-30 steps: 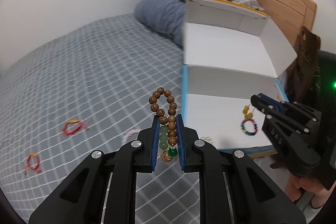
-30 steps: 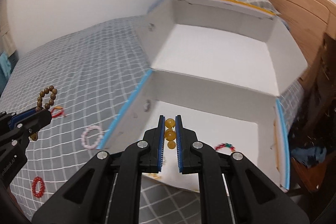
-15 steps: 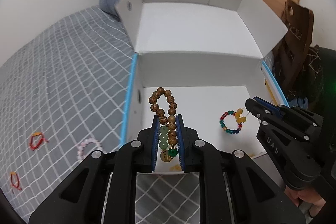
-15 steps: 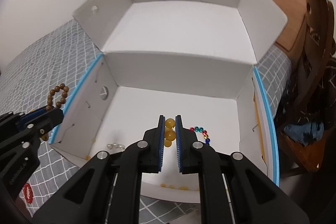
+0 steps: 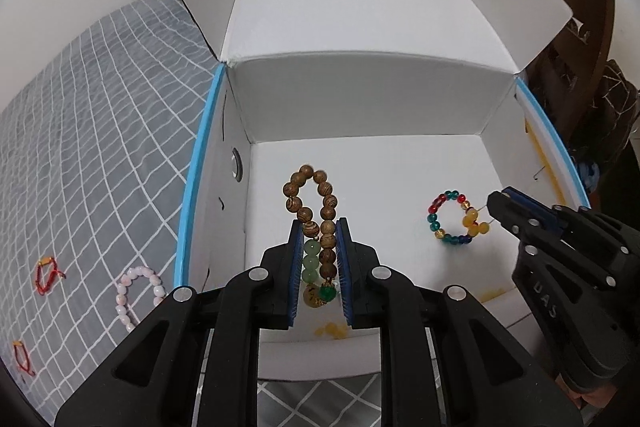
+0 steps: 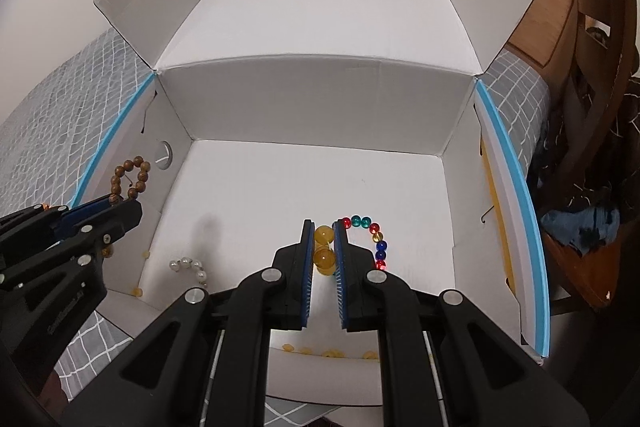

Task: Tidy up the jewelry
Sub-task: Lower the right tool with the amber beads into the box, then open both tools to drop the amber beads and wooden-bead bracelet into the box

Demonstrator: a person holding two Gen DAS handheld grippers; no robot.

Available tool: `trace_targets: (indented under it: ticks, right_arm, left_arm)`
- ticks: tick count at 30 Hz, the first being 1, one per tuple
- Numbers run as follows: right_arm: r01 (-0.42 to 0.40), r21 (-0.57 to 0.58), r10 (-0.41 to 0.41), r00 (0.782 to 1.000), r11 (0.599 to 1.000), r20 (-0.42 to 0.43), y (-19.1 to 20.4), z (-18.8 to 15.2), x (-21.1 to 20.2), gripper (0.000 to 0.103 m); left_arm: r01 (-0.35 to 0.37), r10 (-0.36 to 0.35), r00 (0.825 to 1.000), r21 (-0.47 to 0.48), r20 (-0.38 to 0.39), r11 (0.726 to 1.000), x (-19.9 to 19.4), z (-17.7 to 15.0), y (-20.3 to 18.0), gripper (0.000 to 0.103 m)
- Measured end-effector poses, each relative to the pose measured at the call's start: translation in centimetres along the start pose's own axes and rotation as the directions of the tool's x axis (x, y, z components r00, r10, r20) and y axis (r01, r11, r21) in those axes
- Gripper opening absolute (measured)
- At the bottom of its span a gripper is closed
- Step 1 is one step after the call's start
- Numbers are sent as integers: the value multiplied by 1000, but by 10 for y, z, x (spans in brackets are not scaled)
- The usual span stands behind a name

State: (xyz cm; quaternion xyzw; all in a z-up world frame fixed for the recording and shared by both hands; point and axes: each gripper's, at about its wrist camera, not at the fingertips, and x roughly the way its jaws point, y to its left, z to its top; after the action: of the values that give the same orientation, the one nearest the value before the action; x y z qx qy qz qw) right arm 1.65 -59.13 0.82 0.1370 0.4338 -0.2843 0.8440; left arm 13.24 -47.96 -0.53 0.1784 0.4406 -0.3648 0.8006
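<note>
My left gripper (image 5: 319, 227) is shut on a brown wooden bead bracelet (image 5: 308, 199) with green beads, held above the open white box (image 5: 360, 99). It also shows in the right wrist view (image 6: 130, 179) at the left. My right gripper (image 6: 321, 229) is shut on the yellow beads of a multicoloured bead bracelet (image 6: 374, 239), over the box floor. In the left wrist view that bracelet (image 5: 450, 217) hangs from the right gripper (image 5: 494, 205).
A pearl piece (image 6: 188, 267) lies on the box floor at the left. A pink bead bracelet (image 5: 138, 291) and two red string bracelets (image 5: 46, 275) (image 5: 22, 357) lie on the grey checked bed (image 5: 100, 147). A dark wooden chair (image 6: 592, 107) stands to the right.
Both grippers have moved from over the bed to above the box interior, each still holding its bracelet. The box now fills both views.
</note>
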Motion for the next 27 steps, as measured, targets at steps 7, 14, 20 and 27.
trace_targets:
  ticks: [7, 14, 20, 27]
  right_arm:
    - [12, 7, -12, 1000, 1000, -3, -1, -1, 0, 17]
    - [26, 21, -27, 999, 999, 36, -3, 0, -10, 61]
    - [29, 36, -31, 997, 999, 69, -7, 3, -19, 75]
    - [21, 24, -23, 994, 999, 106, 0, 6, -31, 84]
  left_arm:
    - [-32, 32, 999, -7, 10, 999, -1, -3, -2, 45]
    - [-58, 58, 996, 0, 60, 998, -14, -3, -2, 73]
    - [-56, 57, 995, -16, 87, 998, -29, -1, 7, 85]
    - [-82, 87, 988, -45, 129, 996, -47, -3, 24, 93]
